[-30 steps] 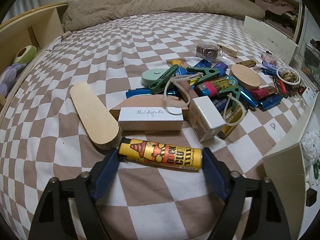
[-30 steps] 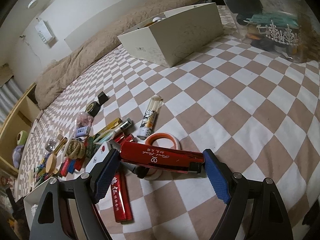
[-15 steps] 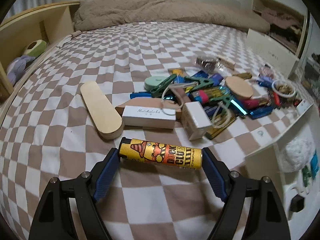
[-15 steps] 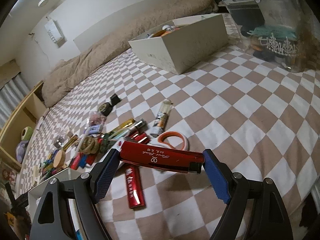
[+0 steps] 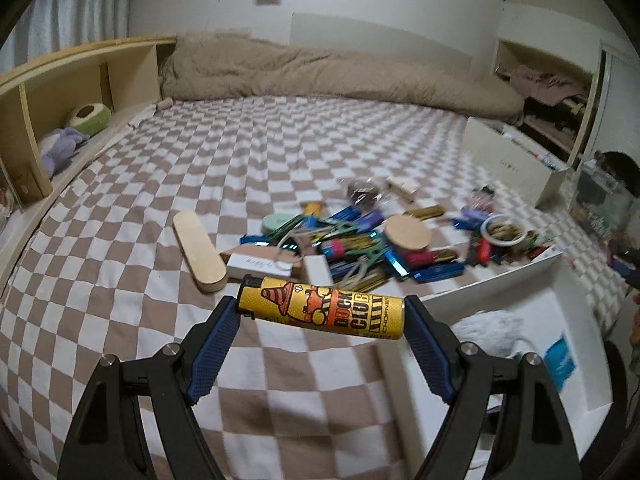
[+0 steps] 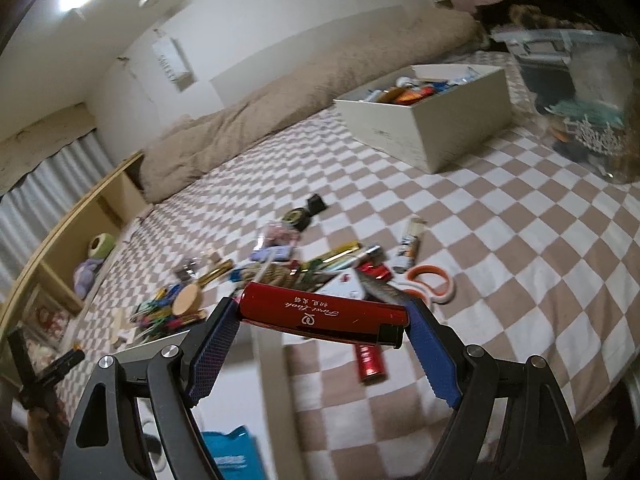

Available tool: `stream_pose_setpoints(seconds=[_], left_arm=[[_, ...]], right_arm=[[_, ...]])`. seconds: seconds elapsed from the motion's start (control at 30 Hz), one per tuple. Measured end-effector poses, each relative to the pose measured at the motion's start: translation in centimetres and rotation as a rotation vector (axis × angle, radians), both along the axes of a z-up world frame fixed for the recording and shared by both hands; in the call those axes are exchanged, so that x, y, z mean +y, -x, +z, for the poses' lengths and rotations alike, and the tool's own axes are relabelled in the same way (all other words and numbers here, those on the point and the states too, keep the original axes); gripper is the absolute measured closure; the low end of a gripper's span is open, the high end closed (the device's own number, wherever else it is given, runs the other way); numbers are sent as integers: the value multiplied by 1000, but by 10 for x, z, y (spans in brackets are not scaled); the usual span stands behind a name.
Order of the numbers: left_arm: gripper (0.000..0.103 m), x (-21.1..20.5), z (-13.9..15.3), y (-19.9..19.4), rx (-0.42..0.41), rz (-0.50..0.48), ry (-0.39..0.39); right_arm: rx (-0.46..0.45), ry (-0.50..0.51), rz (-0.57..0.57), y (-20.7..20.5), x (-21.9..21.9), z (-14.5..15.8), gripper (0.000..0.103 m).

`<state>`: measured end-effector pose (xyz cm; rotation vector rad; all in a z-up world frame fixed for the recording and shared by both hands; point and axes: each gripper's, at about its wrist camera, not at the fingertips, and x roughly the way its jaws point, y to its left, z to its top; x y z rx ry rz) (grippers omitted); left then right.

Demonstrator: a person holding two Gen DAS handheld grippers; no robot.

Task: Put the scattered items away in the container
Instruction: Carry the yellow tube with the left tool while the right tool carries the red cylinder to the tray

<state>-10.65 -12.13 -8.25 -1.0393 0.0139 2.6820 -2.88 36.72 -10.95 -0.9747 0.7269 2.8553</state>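
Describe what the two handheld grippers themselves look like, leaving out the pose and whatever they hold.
The left gripper and the right gripper look alike. Each has black, angular arms with triangular cut-outs and round silver pivot bolts. The fingers carry blue pads with a fine cross-hatched texture on the inner faces. No cables, printed markings or sleeves show in either wrist view.

Probably a home bedroom: checkered bed [image 5: 248,168], rumpled beige duvet [image 5: 320,76], plush toys [image 5: 86,118] in bedside shelving.

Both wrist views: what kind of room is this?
Most likely a bedroom: the items lie on a bed with a checked sheet, a beige duvet bunched at its far end, and a side shelf holding soft toys.
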Motion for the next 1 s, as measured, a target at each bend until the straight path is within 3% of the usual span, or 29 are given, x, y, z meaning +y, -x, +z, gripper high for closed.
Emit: stream_pose_setpoints(seconds=[0.17, 0.43, 0.73, 1.0], left_arm=[[21, 13, 15, -23, 61, 7, -38], [21, 44, 14, -57, 59, -31, -66], [21, 78, -6, -87, -21, -102, -117], [21, 103, -25, -103, -88, -136, -117]], right_arm=[[22, -19, 53, -5, -21, 13, 19], [5, -88, 147, -3, -64, 17, 19], [-92, -110, 293, 15, -109, 1, 19], [-218, -123, 393, 43, -141, -22, 19]])
